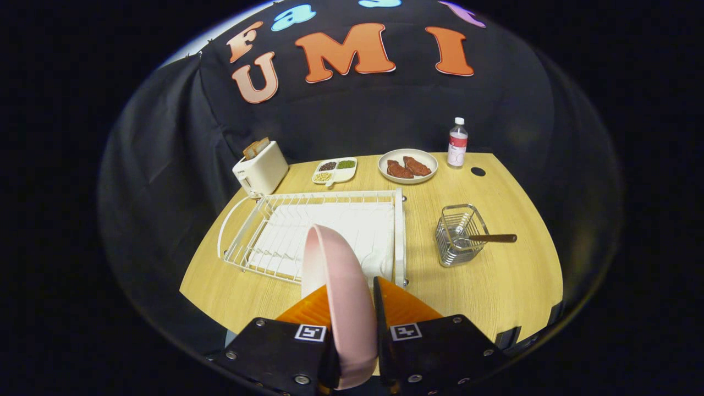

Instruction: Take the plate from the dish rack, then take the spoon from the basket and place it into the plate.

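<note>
A pink plate (336, 286) stands on edge between my two orange fingers (407, 308), and my gripper (347, 300) is shut on it, both fingers pressing its sides. The plate is held up over the near side of the white wire dish rack (308, 225), whose slots look bare. To the right of the rack stands a small wire basket (456, 235) on the wooden table (495, 286). A spoon with a brown handle (489, 238) lies across the basket, its handle sticking out to the right.
At the back of the table stand a white toaster (260, 168) with bread, a divided dish of beans (334, 170), a plate of meat (408, 165) and a small bottle (457, 142). A dark hole (478, 171) sits near the bottle.
</note>
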Action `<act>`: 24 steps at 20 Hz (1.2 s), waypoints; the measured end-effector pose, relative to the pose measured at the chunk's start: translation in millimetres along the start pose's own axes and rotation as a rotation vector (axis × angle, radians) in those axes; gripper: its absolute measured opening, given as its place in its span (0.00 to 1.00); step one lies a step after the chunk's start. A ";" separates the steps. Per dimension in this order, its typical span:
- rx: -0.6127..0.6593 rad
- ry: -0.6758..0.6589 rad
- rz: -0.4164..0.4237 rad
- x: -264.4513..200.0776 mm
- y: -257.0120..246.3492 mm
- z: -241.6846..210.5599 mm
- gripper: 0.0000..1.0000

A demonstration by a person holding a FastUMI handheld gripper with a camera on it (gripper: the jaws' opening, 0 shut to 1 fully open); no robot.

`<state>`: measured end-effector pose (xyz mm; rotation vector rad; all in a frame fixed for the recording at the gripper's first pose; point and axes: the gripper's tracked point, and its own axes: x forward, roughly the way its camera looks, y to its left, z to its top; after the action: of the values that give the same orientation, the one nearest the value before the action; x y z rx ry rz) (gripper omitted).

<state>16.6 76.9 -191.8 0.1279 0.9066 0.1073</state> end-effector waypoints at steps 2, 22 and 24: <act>0.005 0.022 0.021 3.1 2.3 -21.4 0.28; 0.189 0.089 0.098 52.7 -39.1 -118.7 0.36; 0.169 0.071 0.091 54.7 -42.1 -120.3 0.38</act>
<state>-43.3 51.3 -314.2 0.3239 0.9808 0.1201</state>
